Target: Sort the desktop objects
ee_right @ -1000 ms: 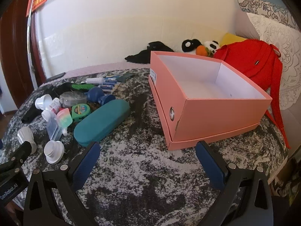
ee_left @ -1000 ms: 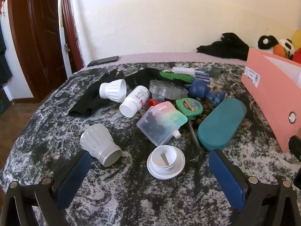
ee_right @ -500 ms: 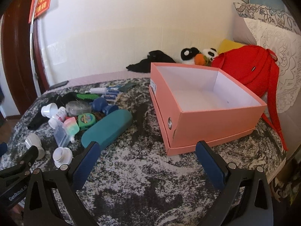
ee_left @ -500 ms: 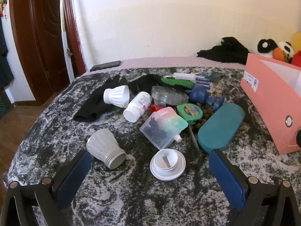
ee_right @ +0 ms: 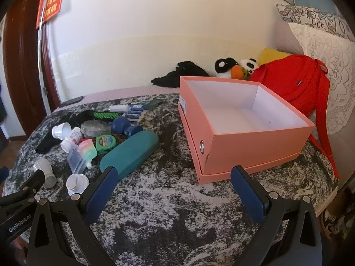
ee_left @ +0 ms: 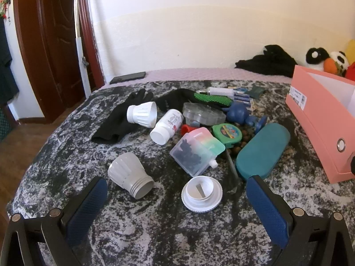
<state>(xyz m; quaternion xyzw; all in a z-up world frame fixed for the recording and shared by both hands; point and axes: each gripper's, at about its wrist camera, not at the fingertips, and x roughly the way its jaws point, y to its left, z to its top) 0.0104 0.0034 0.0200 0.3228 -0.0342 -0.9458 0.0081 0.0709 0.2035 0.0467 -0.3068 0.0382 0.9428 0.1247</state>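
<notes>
A pile of small objects lies on the black-and-white cloth: a white lamp base (ee_left: 129,178), a white round cap (ee_left: 201,193), a clear box with a pastel lid (ee_left: 197,150), a white bottle (ee_left: 167,126), a green tape measure (ee_left: 226,133) and a teal glasses case (ee_left: 263,150) (ee_right: 129,154). An empty pink box (ee_right: 241,128) stands to the right. My left gripper (ee_left: 176,189) is open and empty, just short of the cap. My right gripper (ee_right: 174,184) is open and empty, in front of the box.
Black gloves (ee_left: 121,119), a blue dumbbell toy (ee_left: 244,115), pens and batteries (ee_left: 230,94) lie at the back of the pile. A red backpack (ee_right: 295,86) and plush toys (ee_right: 235,67) sit behind the box. A phone (ee_left: 127,77) lies at the far edge.
Both grippers have drawn back and risen a little, so the objects and the box look smaller and farther. Both stay open and empty. Nothing on the cloth has moved.
</notes>
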